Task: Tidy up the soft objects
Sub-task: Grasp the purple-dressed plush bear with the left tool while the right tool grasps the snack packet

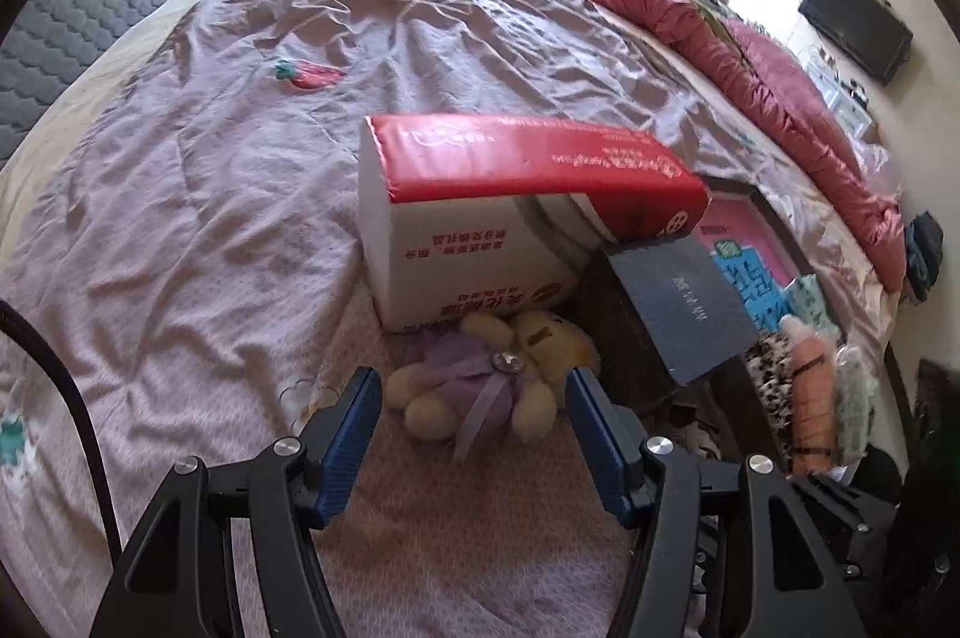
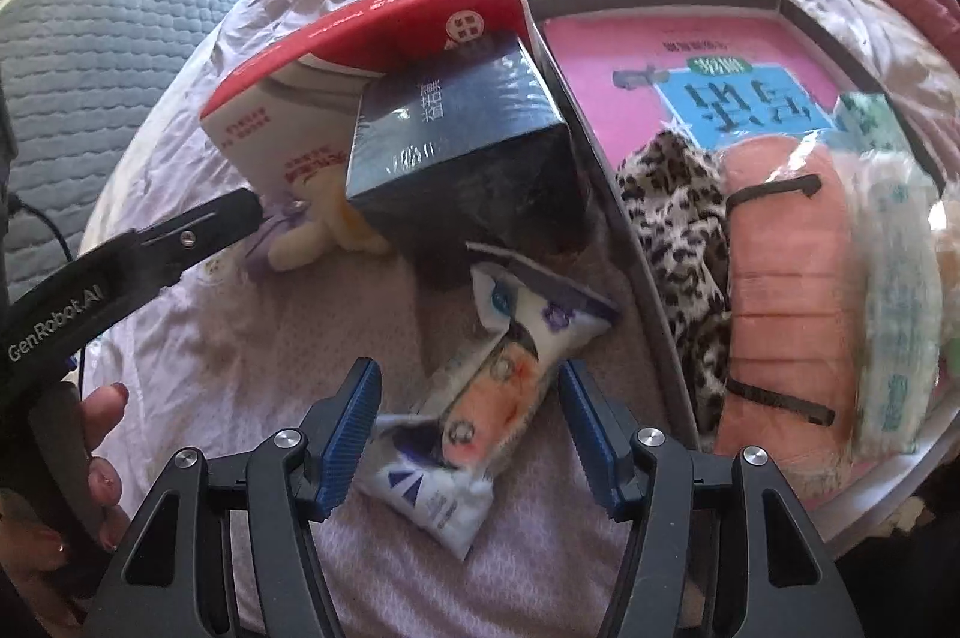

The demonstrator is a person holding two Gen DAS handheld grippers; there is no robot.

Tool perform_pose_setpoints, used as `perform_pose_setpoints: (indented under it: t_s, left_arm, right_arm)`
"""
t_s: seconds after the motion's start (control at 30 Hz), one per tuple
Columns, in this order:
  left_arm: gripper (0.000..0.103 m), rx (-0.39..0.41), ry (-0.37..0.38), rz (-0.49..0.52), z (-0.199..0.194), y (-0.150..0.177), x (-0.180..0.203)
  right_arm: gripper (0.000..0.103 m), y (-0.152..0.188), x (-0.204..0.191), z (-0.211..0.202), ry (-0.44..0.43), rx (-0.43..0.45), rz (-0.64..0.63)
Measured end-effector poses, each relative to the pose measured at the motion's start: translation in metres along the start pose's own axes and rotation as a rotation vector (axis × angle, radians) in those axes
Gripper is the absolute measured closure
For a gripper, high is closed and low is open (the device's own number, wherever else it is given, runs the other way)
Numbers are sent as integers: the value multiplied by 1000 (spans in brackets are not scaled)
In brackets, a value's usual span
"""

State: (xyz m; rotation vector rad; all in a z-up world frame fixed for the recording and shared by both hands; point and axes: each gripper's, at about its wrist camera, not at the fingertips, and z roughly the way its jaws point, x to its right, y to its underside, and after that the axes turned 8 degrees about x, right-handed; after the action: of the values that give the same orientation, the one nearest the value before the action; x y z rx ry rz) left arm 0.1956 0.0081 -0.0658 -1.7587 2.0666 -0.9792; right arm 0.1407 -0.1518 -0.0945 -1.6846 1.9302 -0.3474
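Two grippers are gaping wide — left gripper (image 1: 474, 392) framing a plush bear (image 1: 492, 377), right gripper (image 2: 470, 401) straddling a crinkled packet (image 2: 480, 398) — and bumping the leaning tissue pack (image 1: 516, 170) is risking a topple.

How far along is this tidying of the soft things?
Partly done: the tray already holds a leopard-print cloth and an orange roll. The open left gripper straddles a plush bear; the open right gripper brackets a small packet. Both still lie on the bed.
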Motion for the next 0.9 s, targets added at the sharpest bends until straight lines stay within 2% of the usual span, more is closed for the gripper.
perform_pose_setpoints:
  t_s: [0.13, 0.27, 0.37, 0.47, 0.57, 0.77, 0.9]
  left_arm:
    - [40, -21, -15, 38, 13, 0, 0]
    - [40, -34, 23, 46, 22, -1, -2]
    - [40, -46, 45, 47, 29, -1, -2]
    - [40, -44, 60, 52, 32, -1, -2]
    - [40, -46, 83, 44, 33, 0, -6]
    - [40, -42, 95, 79, 36, 2, -2]
    - [40, -37, 113, 65, 38, 4, -3]
  right_arm:
    - [38, 0, -14, 10, 57, -10, -101]
    - [38, 4, -19, 13, 67, -15, -184]
    - [38, 6, -22, 10, 25, -20, -224]
    - [44, 15, -30, 11, -111, -58, -226]
    - [45, 24, -40, 11, -132, -74, -292]
    - [45, 19, -21, 10, -141, -42, -221]
    - [51, 15, -10, 16, -175, -71, -186]
